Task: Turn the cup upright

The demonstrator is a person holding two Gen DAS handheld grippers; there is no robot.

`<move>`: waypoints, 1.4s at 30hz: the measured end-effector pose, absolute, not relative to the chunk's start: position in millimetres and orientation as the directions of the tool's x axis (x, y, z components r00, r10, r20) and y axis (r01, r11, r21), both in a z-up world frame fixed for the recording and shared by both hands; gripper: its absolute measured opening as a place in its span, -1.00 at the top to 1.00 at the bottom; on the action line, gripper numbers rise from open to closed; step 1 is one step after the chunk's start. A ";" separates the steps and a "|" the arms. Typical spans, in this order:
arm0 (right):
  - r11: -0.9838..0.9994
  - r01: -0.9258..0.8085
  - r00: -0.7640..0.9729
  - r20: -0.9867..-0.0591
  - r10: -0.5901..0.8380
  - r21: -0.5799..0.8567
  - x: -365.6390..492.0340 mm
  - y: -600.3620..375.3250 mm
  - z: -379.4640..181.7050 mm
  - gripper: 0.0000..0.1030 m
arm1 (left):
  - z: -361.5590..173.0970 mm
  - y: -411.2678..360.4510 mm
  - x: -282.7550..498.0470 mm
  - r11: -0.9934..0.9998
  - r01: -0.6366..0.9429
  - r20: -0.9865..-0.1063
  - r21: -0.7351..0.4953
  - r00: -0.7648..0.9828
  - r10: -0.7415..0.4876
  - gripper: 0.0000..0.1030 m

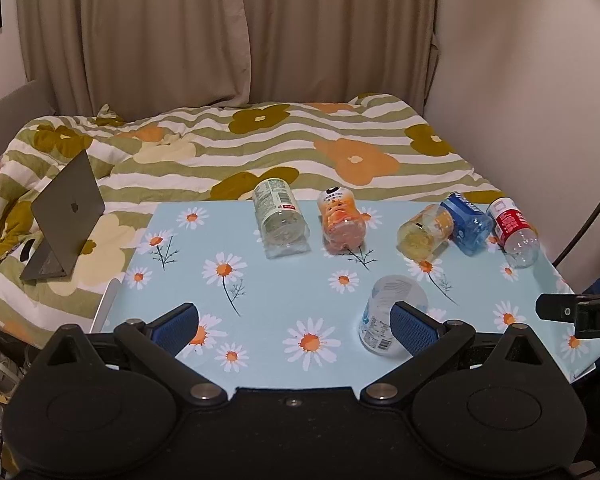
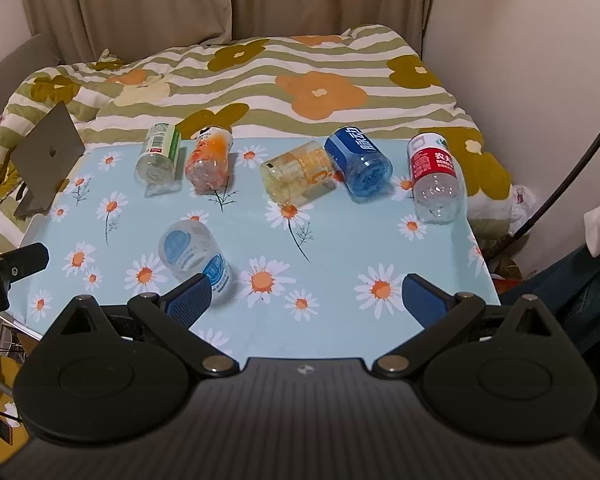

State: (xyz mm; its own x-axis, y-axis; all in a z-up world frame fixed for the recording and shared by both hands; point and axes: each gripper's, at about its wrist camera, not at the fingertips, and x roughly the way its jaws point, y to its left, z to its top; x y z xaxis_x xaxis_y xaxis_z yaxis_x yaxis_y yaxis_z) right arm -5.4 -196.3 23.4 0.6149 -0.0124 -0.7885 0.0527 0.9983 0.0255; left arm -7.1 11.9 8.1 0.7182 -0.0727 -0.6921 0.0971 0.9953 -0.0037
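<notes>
Several clear plastic cups cut from bottles lie on their sides on the daisy-print table (image 1: 260, 364) (image 2: 340, 248). At the back: a green-label cup (image 1: 278, 218) (image 2: 158, 154), an orange cup (image 1: 340, 220) (image 2: 210, 158), a yellow cup (image 1: 422, 232) (image 2: 296, 172), a blue cup (image 1: 466, 222) (image 2: 358, 160) and a red-label cup (image 1: 514, 230) (image 2: 434, 174). A light-blue-label cup (image 1: 388, 312) (image 2: 194, 254) lies nearer. My left gripper (image 1: 294, 320) is open, its right finger in front of that cup. My right gripper (image 2: 306, 300) is open, the cup by its left finger.
A bed with a flowered striped quilt (image 1: 260, 148) (image 2: 260, 80) lies behind the table. An open laptop (image 1: 66, 216) (image 2: 46, 160) stands on it at the left. Curtains and a wall (image 1: 540, 100) close the back and right. A cable (image 2: 572, 164) hangs at right.
</notes>
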 end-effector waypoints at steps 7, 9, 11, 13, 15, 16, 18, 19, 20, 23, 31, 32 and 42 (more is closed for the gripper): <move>0.998 0.062 0.618 -0.786 -0.019 0.025 -6.2 -199.5 23.9 -1.00 | 9.9 8.8 -8.8 0.995 0.101 -0.685 0.005 0.725 -0.070 -1.00; 0.998 0.065 0.619 -0.785 -0.020 0.026 -6.6 -200.4 23.9 -1.00 | 9.7 9.2 -9.1 0.995 0.102 -0.684 0.005 0.726 -0.071 -1.00; 0.997 0.067 0.619 -0.785 -0.020 0.028 -6.3 -201.3 23.9 -1.00 | 10.0 8.2 -9.0 0.995 0.104 -0.683 0.008 0.727 -0.070 -1.00; 0.997 0.066 0.618 -0.786 -0.019 0.028 -6.1 -201.4 23.6 -1.00 | 10.5 6.9 -9.2 0.994 0.106 -0.682 0.013 0.728 -0.069 -1.00; 0.997 0.065 0.618 -0.786 -0.019 0.027 -6.1 -201.5 23.5 -1.00 | 11.1 5.8 -9.1 0.994 0.107 -0.681 0.015 0.729 -0.068 -1.00; 0.998 0.065 0.619 -0.785 -0.018 0.028 -6.0 -201.4 23.4 -1.00 | 11.5 5.7 -8.8 0.994 0.107 -0.681 0.015 0.729 -0.068 -1.00; 0.998 0.063 0.618 -0.786 -0.017 0.027 -6.3 -201.6 23.9 -1.00 | 11.6 5.4 -8.8 0.994 0.107 -0.681 0.015 0.729 -0.068 -1.00; 0.998 0.063 0.619 -0.785 -0.017 0.027 -6.3 -201.4 24.0 -1.00 | 11.5 5.6 -8.8 0.994 0.107 -0.681 0.016 0.729 -0.068 -1.00; 0.998 0.063 0.619 -0.785 -0.017 0.028 -6.2 -201.4 23.9 -1.00 | 11.8 5.4 -8.7 0.994 0.107 -0.680 0.017 0.730 -0.067 -1.00; 0.998 0.063 0.619 -0.785 -0.017 0.028 -6.2 -201.2 23.9 -1.00 | 12.5 4.6 -8.9 0.994 0.107 -0.679 0.019 0.731 -0.066 -1.00; 0.998 0.063 0.618 -0.786 -0.017 0.028 -6.0 -201.3 23.6 -1.00 | 13.8 4.8 -8.5 0.994 0.107 -0.679 0.020 0.732 -0.065 -1.00; 0.998 0.063 0.618 -0.786 -0.017 0.028 -6.0 -201.3 23.6 -1.00 | 13.9 4.8 -8.4 0.994 0.107 -0.679 0.019 0.731 -0.065 -1.00; 0.998 0.064 0.618 -0.786 -0.017 0.028 -6.1 -201.6 23.4 -1.00 | 14.4 3.8 -7.7 0.994 0.111 -0.680 0.017 0.730 -0.070 -1.00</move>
State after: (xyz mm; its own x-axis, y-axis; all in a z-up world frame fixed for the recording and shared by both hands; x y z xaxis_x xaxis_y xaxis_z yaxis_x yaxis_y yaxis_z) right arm -6.1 -201.6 23.4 0.6178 -0.0173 -0.7862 0.0641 0.9975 0.0285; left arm -7.7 3.8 14.4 0.7295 -0.0703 -0.6803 0.1112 0.9937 0.0165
